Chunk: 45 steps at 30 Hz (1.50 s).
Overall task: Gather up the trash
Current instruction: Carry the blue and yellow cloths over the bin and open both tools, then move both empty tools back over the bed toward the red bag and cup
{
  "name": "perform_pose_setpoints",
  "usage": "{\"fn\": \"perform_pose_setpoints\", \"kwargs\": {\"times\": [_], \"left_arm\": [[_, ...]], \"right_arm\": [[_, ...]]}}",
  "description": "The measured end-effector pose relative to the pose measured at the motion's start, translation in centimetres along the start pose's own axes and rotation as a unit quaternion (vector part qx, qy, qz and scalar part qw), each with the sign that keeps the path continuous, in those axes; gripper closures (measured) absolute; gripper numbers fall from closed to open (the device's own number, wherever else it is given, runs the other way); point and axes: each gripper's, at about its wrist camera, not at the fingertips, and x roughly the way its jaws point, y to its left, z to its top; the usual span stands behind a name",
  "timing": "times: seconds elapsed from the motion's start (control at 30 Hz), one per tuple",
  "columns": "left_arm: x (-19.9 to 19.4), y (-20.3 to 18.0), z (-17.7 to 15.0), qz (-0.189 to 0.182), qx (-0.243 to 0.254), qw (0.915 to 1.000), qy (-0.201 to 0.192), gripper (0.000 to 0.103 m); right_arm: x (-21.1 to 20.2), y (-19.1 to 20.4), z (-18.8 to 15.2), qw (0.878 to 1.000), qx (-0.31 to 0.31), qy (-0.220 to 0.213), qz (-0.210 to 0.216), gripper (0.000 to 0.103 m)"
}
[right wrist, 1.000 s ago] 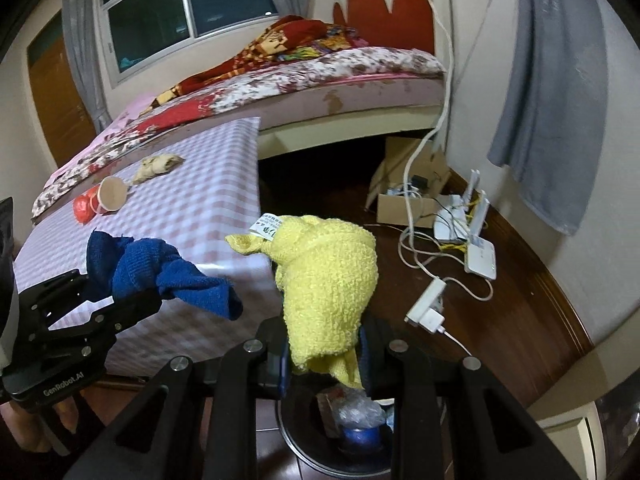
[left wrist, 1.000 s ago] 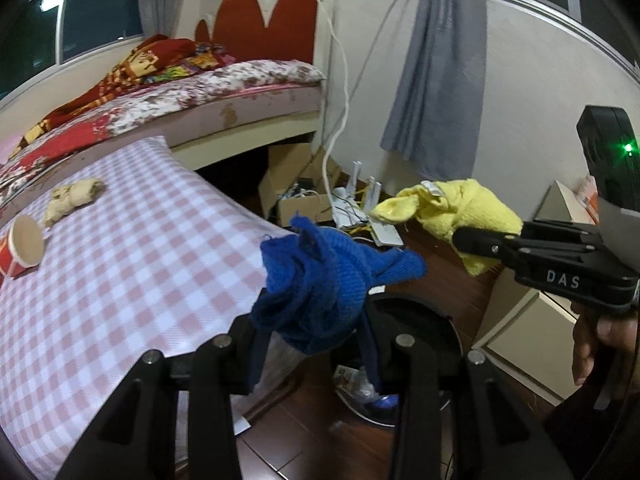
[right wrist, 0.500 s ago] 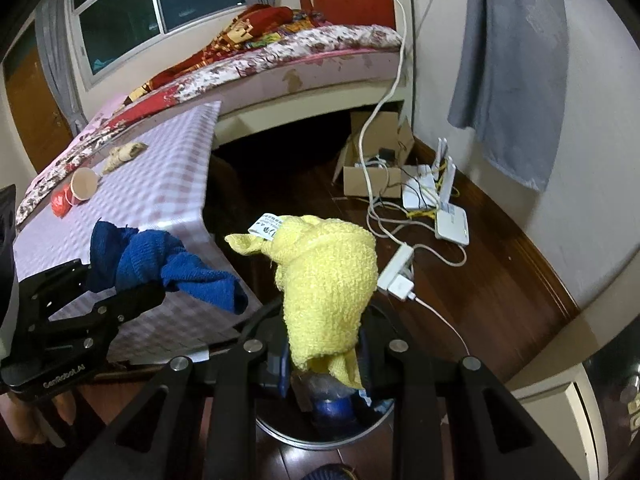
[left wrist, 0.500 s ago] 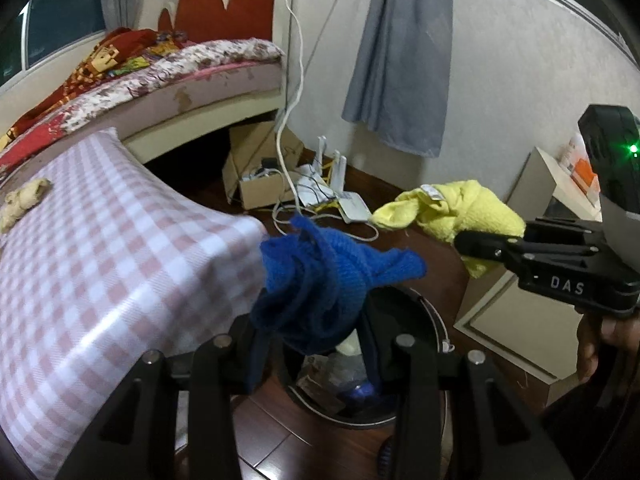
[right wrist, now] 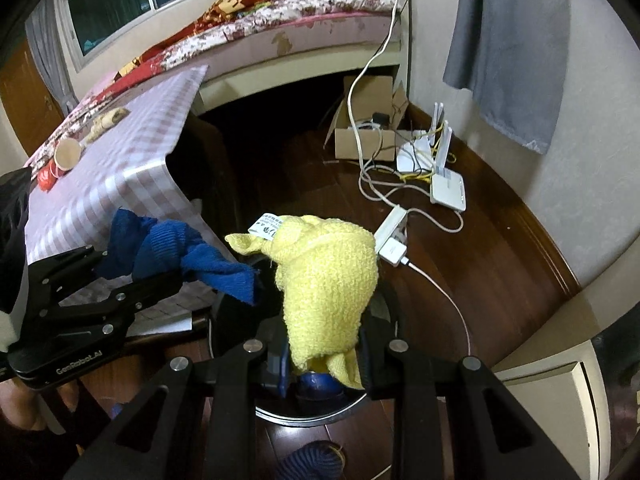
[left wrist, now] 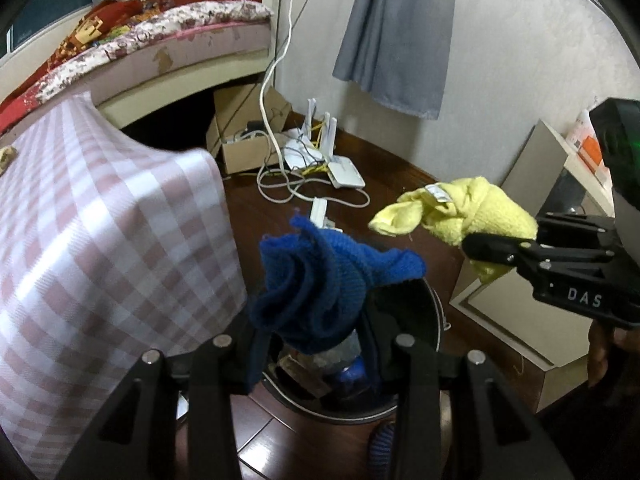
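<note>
Both claws loaded over the bin
Your left claw [left wrist: 316, 340] grips the blue cloth [left wrist: 320, 284], right claw [right wrist: 324, 344] grips the yellow cloth [right wrist: 328, 276], both above the trash bin [left wrist: 432, 360]

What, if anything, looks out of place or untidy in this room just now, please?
A paper cup lies tipped on its side on the checked table. On the floor, tangled cables sprawl around a router and an open cardboard box.
</note>
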Motion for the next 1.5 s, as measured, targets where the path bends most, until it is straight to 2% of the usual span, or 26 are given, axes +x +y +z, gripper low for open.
{"fn": "perform_pose_setpoints", "kwargs": {"times": [0.4, 0.47, 0.5, 0.53, 0.57, 0.6, 0.63, 0.67, 0.7, 0.73, 0.9, 1.5], "left_arm": [[3.7, 0.6, -1.6, -0.011, -0.008, 0.9987, 0.050, 0.062], [4.5, 0.7, -1.8, -0.023, -0.010, 0.9980, 0.059, 0.054], [4.9, 0.6, -1.8, -0.026, -0.010, 0.9975, 0.065, 0.048], [5.3, 0.6, -1.9, -0.020, -0.009, 0.9972, 0.072, 0.033], [5.4, 0.8, -2.1, -0.013, -0.009, 0.9973, 0.072, 0.026], [5.5, 1.0, -2.3, -0.009, -0.011, 0.9973, 0.072, 0.016], [5.6, 1.4, -2.4, 0.004, -0.015, 0.9972, 0.074, 0.008], [5.6, 1.8, -2.5, 0.011, -0.019, 0.9971, 0.073, 0.006], [5.5, 2.2, -2.7, 0.016, -0.024, 0.9970, 0.072, 0.006], [5.5, 2.5, -2.8, 0.021, -0.025, 0.9969, 0.072, 0.006], [5.1, 3.1, -3.2, 0.043, -0.028, 0.9967, 0.063, 0.004], [1.4, 3.6, -2.5, 0.063, -0.020, 0.9974, 0.030, 0.003]], "right_arm": [[4.7, 0.5, -0.8, 0.997, -0.028, 0.068, -0.002, 0.075], [5.7, 0.6, -1.0, 0.996, -0.033, 0.084, 0.001, 0.072], [6.6, 0.6, -1.2, 0.994, -0.034, 0.101, -0.004, 0.061], [7.2, 0.4, -1.3, 0.993, -0.034, 0.109, -0.019, 0.051], [7.6, 0.1, -1.4, 0.993, -0.034, 0.112, -0.033, 0.031], [7.8, -0.1, -1.4, 0.992, -0.032, 0.117, -0.042, 0.026], [8.1, -0.7, -1.4, 0.991, -0.027, 0.123, -0.054, 0.026], [8.2, -1.2, -1.4, 0.990, -0.022, 0.125, -0.059, 0.022], [8.1, -1.5, -1.3, 0.990, -0.016, 0.127, -0.063, 0.009], [8.2, -1.9, -1.2, 0.989, -0.009, 0.130, -0.070, 0.001], [8.0, -1.6, -1.2, 0.988, -0.018, 0.132, -0.083, 0.001], [5.7, 1.1, -0.6, 0.990, -0.043, 0.111, -0.075, 0.001]]}}
